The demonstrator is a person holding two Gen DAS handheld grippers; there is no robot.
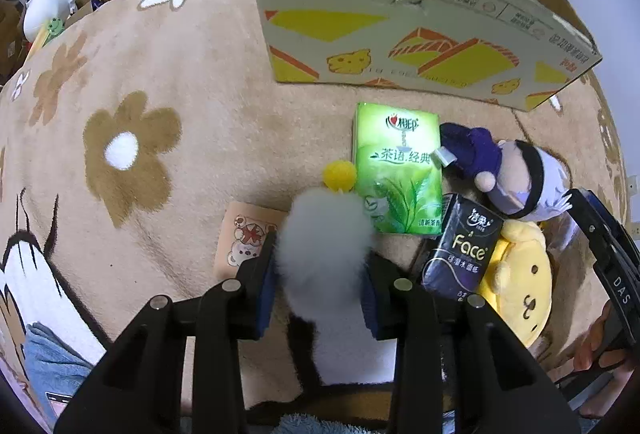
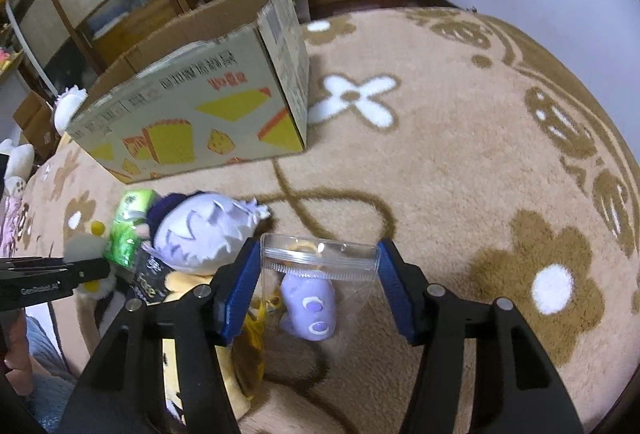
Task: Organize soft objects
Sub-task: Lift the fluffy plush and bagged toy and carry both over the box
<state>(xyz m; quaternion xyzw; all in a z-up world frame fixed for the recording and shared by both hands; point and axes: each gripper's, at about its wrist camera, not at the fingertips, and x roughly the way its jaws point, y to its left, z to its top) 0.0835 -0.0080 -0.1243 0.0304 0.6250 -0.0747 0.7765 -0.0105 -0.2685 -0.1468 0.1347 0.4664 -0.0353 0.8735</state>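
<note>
Left wrist view: the left gripper [image 1: 322,266] has its blue-padded fingers [image 1: 267,274] pressed against both sides of a fluffy white plush [image 1: 324,234], gripping it just above the beige flower carpet [image 1: 168,82]. A yellow pompom [image 1: 339,175] sits at the plush's far end. Just right of it lies a green tissue pack [image 1: 396,166], and nearer on the right a dark tissue pack [image 1: 464,246] marked "Face" leans on a yellow plush [image 1: 520,282]. A purple-hatted doll [image 1: 508,170] lies right of the green pack. A small beige pack [image 1: 244,234] with a cartoon print lies left of the gripper. The open cardboard box [image 1: 400,30] stands far beyond the pile. The right gripper's black body shows at the right edge.

Right wrist view: the right gripper [image 2: 318,286] stands wide apart, its fingers [image 2: 240,294] flanking a clear zip bag [image 2: 320,258] holding a small purple plush [image 2: 308,306]; whether the pads touch the bag I cannot tell. The doll [image 2: 204,230], the green pack [image 2: 128,226] and the dark pack [image 2: 146,282] lie to the left, with the box [image 2: 200,106] far left on the carpet [image 2: 460,162].
</note>
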